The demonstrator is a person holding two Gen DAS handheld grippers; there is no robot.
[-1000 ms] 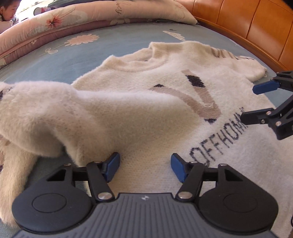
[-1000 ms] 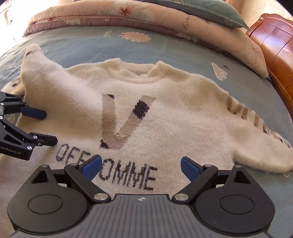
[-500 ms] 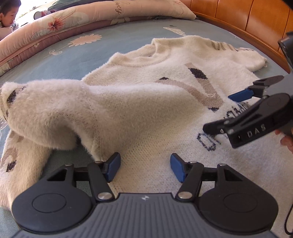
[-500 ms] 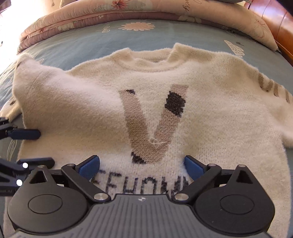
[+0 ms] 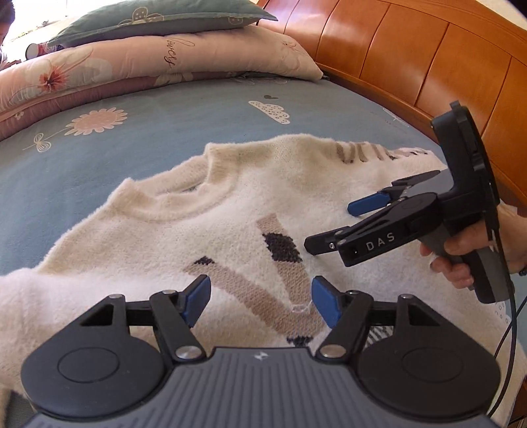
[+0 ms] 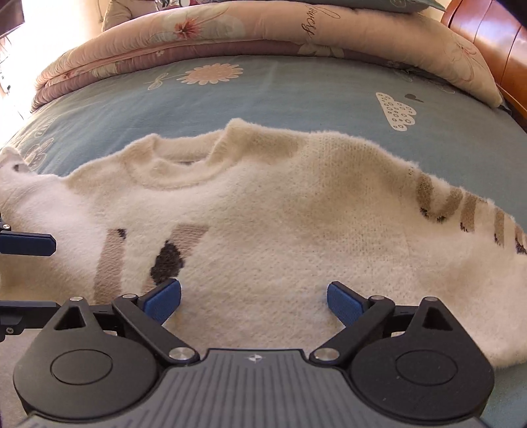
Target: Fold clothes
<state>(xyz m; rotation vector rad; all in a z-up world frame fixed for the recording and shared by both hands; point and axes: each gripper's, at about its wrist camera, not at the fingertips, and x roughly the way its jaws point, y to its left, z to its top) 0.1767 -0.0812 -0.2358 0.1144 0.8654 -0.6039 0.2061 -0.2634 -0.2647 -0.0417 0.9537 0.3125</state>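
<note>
A fuzzy cream sweater [image 5: 230, 210] [image 6: 280, 230] with a brown V motif lies face up on the bed, collar away from me. Its left sleeve [image 5: 19, 296] is folded in over the body. The right sleeve [image 6: 461, 210], marked with brown letters, lies stretched out. My left gripper [image 5: 260, 301] hovers over the V with its jaws opening and nothing between them. It also shows at the left edge of the right wrist view as the left gripper [image 6: 23, 276]. My right gripper [image 6: 253, 301] [image 5: 331, 227] stands open over the chest right of the V, empty.
The blue flowered bedsheet [image 6: 296, 92] surrounds the sweater. A folded pink quilt [image 5: 131, 66] and a grey-green pillow [image 5: 158, 19] lie at the far end. A wooden headboard [image 5: 411, 66] runs along the right. A hand [image 5: 461, 263] grips the right gripper's handle, from which a cable hangs.
Both grippers have travelled up the sweater from the hem lettering toward the chest and collar. The right one has shifted right, toward the shoulder. The left jaws stand slightly wider.
</note>
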